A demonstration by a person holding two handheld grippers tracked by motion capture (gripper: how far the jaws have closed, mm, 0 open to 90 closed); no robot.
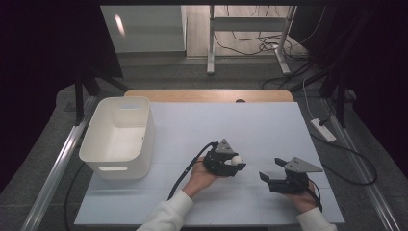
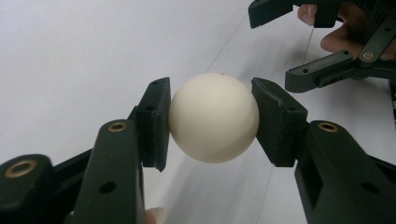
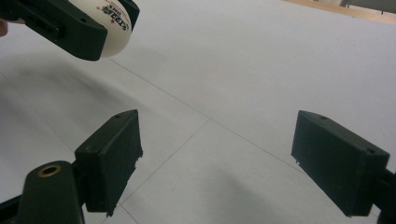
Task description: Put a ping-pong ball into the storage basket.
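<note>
A white ball (image 2: pixel 214 117) is being clamped between the jaws of the left gripper (image 1: pixel 231 163) above the white table (image 1: pixel 250 125). The right gripper (image 1: pixel 272 171) is being held nearby, jaws apart and empty.

The one place with print is the white ball (image 3: pixel 108 23), seen at the top left corner of the right gripper view. On its curved side are a few small red stars and, under them, a short line of dark lettering. The letters are too small and too tilted to read. A black jaw covers part of the ball, so the rest of the print is hidden.
</note>
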